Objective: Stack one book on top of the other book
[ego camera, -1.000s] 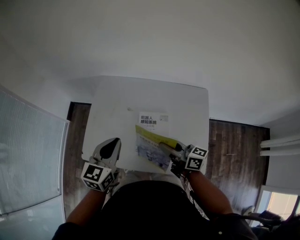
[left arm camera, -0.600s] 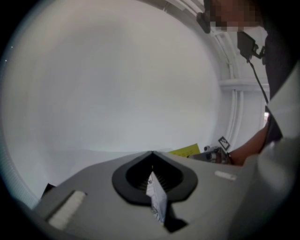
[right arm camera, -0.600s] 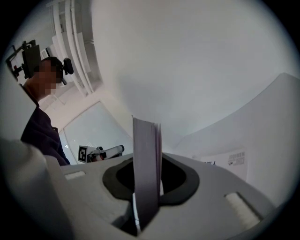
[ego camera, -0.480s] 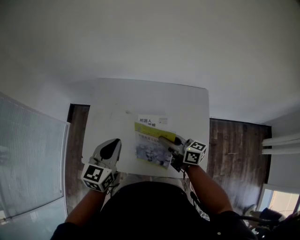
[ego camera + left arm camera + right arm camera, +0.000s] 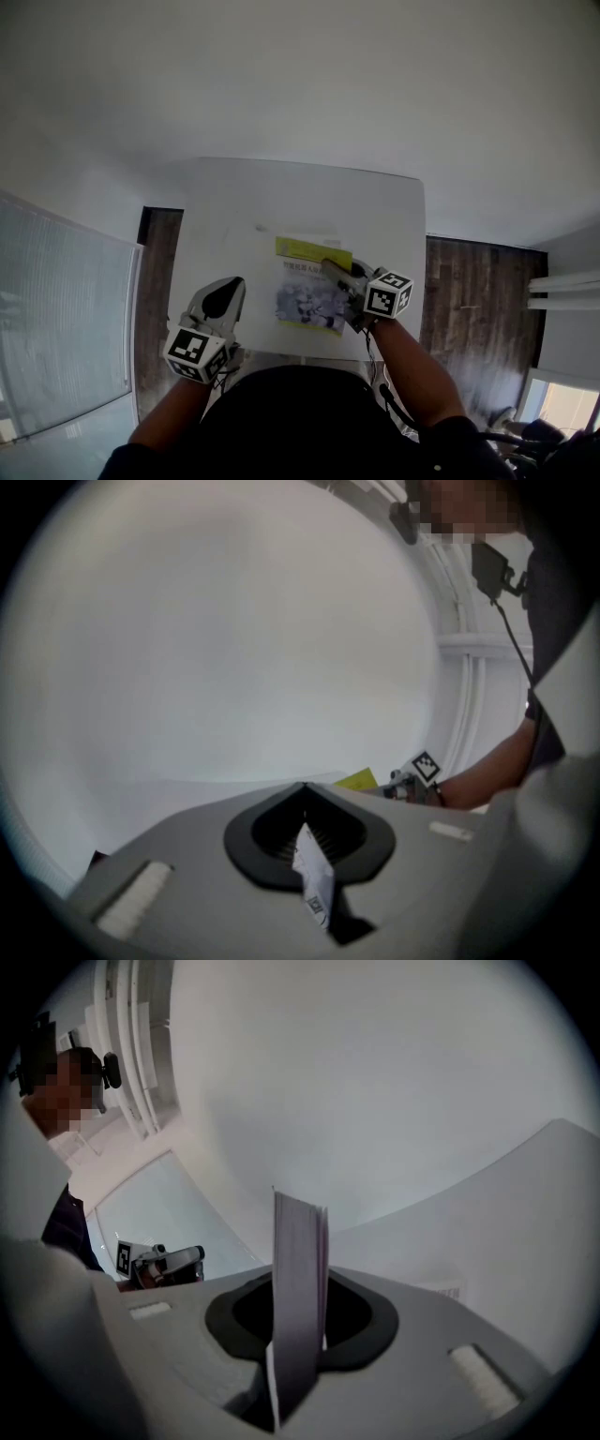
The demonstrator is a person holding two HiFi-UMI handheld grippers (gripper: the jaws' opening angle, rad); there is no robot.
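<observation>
A book with a yellow band and a picture cover (image 5: 305, 295) lies on the white table (image 5: 281, 197), near its front edge. My right gripper (image 5: 336, 275) is shut on the book's right edge; in the right gripper view that edge (image 5: 298, 1279) stands upright between the jaws. The other book, a white one, is hidden under the yellow book. My left gripper (image 5: 223, 292) hovers over the table's front left, apart from the books. Its jaws meet at the tip (image 5: 302, 789), with a small white tag sticking up in the gap. The yellow book's corner (image 5: 359, 780) shows past the left gripper.
Dark wooden floor (image 5: 159, 272) lies on both sides of the table. A pale ribbed panel (image 5: 66, 319) stands at the left and a white radiator (image 5: 562, 291) at the right. White wall rises behind the table's far edge.
My right gripper has carried the yellow book away from me and lower, over the white book, whose printed title is now covered. The left gripper has hardly shifted.
</observation>
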